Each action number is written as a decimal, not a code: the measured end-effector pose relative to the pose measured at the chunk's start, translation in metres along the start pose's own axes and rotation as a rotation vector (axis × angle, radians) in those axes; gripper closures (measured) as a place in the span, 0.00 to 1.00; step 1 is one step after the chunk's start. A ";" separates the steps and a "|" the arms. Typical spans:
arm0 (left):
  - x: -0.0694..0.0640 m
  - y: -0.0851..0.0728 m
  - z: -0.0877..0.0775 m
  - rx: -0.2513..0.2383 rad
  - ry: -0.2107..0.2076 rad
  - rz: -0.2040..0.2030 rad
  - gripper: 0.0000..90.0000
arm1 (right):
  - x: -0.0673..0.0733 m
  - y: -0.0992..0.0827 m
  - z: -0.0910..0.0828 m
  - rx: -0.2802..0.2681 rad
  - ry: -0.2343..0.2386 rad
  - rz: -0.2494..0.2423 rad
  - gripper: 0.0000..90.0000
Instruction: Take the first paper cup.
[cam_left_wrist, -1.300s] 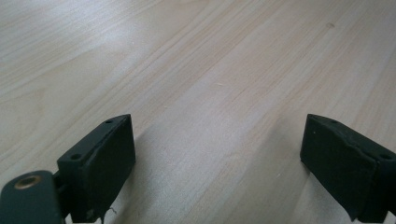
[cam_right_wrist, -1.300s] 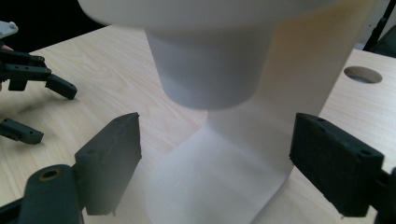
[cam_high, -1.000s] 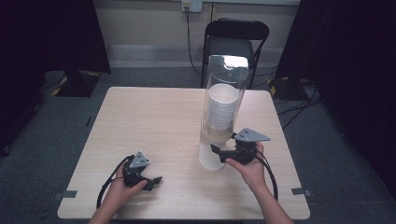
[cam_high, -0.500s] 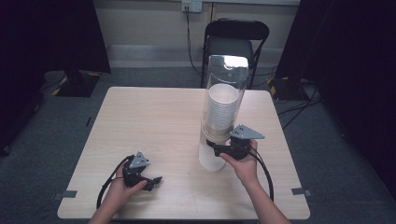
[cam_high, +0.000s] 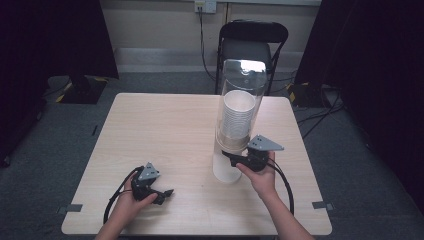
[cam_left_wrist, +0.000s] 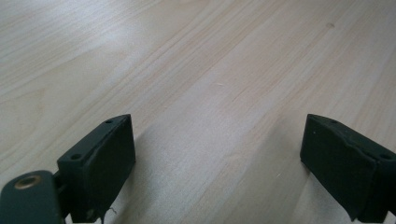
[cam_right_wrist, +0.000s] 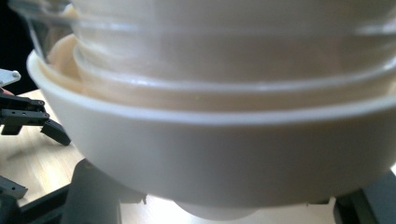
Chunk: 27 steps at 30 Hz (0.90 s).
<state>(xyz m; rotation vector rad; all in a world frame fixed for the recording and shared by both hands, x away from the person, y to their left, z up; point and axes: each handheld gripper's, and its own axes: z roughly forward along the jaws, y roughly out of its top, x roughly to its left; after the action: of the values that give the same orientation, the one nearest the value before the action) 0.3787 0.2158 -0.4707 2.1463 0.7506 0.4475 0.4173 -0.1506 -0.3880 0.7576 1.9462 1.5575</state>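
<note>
A tall clear cup dispenser (cam_high: 240, 115) is seen standing on the right half of the table (cam_high: 165, 130), with a stack of white cups (cam_high: 237, 116) inside it and one white cup (cam_high: 226, 167) protruding at the bottom. The right gripper (cam_high: 234, 159) is held against that lowest cup; in the right gripper view its rim (cam_right_wrist: 205, 116) is seen between the dark fingers (cam_right_wrist: 93, 191), but whether they pinch it cannot be told. The left gripper (cam_high: 165, 194) is rested on the table's near left part, well apart from the dispenser, its fingers (cam_left_wrist: 100, 158) spread over bare wood.
</note>
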 end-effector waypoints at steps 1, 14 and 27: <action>0.000 0.000 0.000 0.003 -0.001 0.004 0.11 | 0.000 0.000 0.000 0.002 -0.004 0.001 0.38; 0.000 0.000 0.000 0.001 0.003 -0.002 0.11 | 0.003 -0.003 -0.001 -0.008 -0.014 0.003 0.38; 0.000 0.000 0.000 0.000 0.004 -0.003 0.11 | 0.003 -0.011 0.003 0.010 -0.006 0.027 0.39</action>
<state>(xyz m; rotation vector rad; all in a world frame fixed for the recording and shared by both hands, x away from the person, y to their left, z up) 0.3783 0.2156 -0.4707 2.1445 0.7565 0.4505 0.4163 -0.1489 -0.3995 0.7947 1.9490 1.5600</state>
